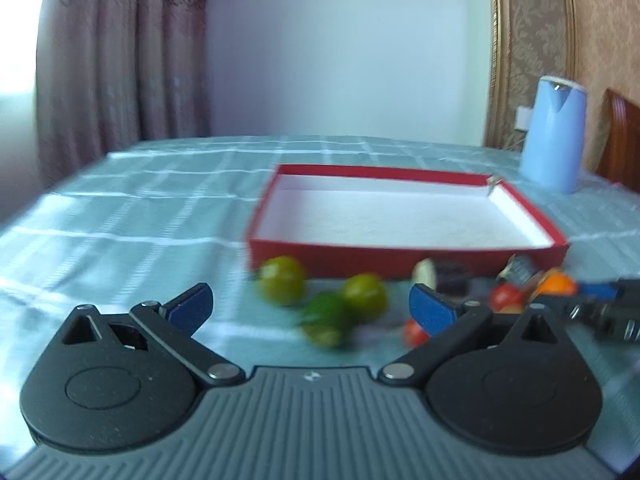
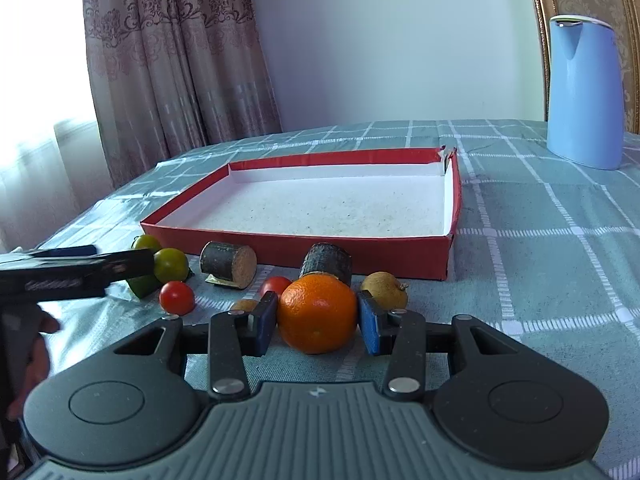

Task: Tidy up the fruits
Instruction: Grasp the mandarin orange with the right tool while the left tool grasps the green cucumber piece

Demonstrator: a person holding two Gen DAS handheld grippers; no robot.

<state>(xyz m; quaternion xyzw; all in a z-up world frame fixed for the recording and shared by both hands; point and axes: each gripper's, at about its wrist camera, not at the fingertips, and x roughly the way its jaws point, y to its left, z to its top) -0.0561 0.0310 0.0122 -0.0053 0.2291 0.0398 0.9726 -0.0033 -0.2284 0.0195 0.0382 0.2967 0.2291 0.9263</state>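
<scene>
A shallow red box point(image 2: 248, 246) with a white inside lies on the checked cloth; it also shows in the left wrist view point(image 1: 320, 258). In front of it lie several fruits. My right gripper point(image 2: 318, 320) has its blue pads on both sides of an orange point(image 2: 318, 312), which rests on the cloth. Around it lie red tomatoes point(image 2: 177, 297), green fruits point(image 2: 171, 265), a brown longan point(image 2: 385, 289) and two dark cut cylinders point(image 2: 228, 263). My left gripper point(image 1: 312, 308) is open, with three green fruits point(image 1: 362, 297) between and beyond its fingers. That view is blurred.
A blue kettle point(image 2: 584, 92) stands at the back right of the table, also in the left wrist view point(image 1: 554, 134). A curtain point(image 2: 172, 60) hangs behind the table's left side. A wooden chair back point(image 1: 622, 140) stands at the right edge.
</scene>
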